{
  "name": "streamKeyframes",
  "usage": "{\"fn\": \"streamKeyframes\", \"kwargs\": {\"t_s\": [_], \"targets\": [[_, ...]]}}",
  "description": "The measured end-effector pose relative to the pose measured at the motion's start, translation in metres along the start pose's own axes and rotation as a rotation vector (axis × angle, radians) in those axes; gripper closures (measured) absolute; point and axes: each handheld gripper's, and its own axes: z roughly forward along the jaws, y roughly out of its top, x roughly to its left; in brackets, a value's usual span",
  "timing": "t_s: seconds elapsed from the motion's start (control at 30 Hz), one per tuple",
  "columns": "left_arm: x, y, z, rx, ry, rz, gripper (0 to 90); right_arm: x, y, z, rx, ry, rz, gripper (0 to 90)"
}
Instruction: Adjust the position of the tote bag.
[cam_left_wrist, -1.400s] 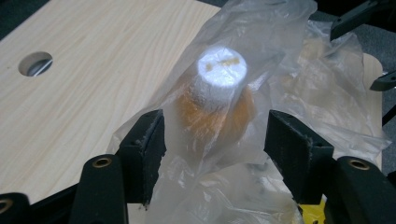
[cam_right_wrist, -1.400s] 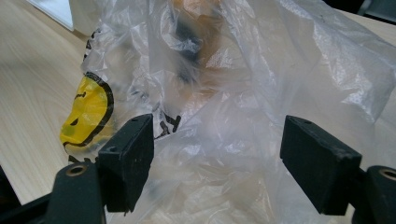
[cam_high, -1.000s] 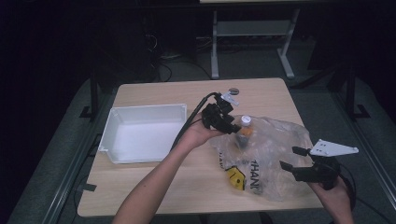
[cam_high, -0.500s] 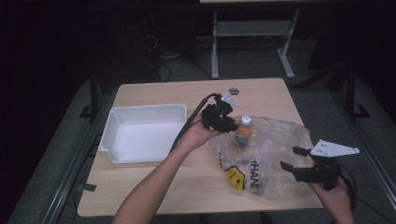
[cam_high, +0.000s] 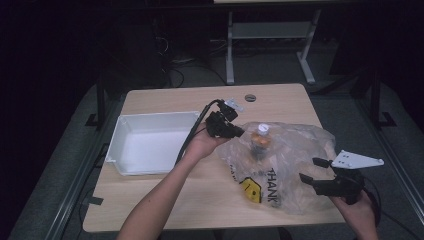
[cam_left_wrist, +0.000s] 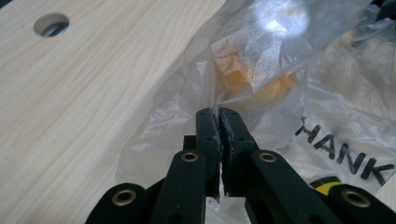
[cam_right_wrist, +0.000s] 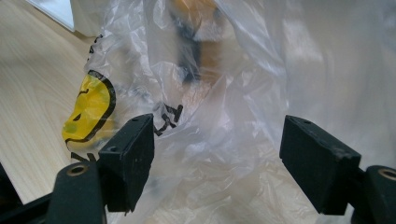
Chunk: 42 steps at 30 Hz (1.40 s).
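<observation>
A clear plastic bag (cam_high: 295, 165) with black lettering and a yellow smiley (cam_right_wrist: 88, 109) lies on the right half of the wooden table (cam_high: 165, 210). Inside it stands an orange bottle (cam_high: 260, 141) with a white cap. My left gripper (cam_high: 239, 132) is at the bag's left edge, and in the left gripper view its jaws are shut on the bag's thin film (cam_left_wrist: 218, 116). My right gripper (cam_high: 314, 170) is held open at the bag's right front corner. The crumpled bag (cam_right_wrist: 224, 93) lies just ahead of its wide-apart jaws.
A white empty tray (cam_high: 122, 135) sits on the left half of the table. A round cable hole (cam_high: 250, 97) is near the far edge. The floor and a metal stand's legs (cam_high: 230, 55) lie beyond in the dark.
My left gripper has shifted slightly left, drawing the bag's edge with it. The right gripper has stayed where it was.
</observation>
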Motion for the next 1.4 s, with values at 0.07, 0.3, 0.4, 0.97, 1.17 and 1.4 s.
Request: {"fn": "streamKeyframes", "kwargs": {"t_s": [0.07,0.3,0.4,0.97,1.17,1.4], "targets": [[0.003,-0.003,-0.001,0.016,0.003,0.000,87.8,0.000,0.000,0.001,0.002,0.001,-0.003,25.9],[0.010,-0.012,-0.003,0.041,0.020,-0.009,89.0,0.000,-0.001,0.001,0.009,0.003,0.001,25.9],[0.010,-0.015,-0.001,0.049,0.025,-0.014,89.5,0.000,-0.001,0.001,0.008,0.005,-0.003,25.9],[0.020,-0.036,0.010,0.131,0.064,-0.034,89.7,-0.001,-0.004,0.005,0.040,0.017,0.001,26.6],[0.023,-0.042,0.015,0.161,0.070,-0.041,89.7,-0.003,-0.006,0.006,0.051,0.020,0.007,26.7],[0.023,-0.045,0.016,0.166,0.067,-0.047,89.7,-0.004,-0.006,0.006,0.051,0.018,0.007,26.7]]}}
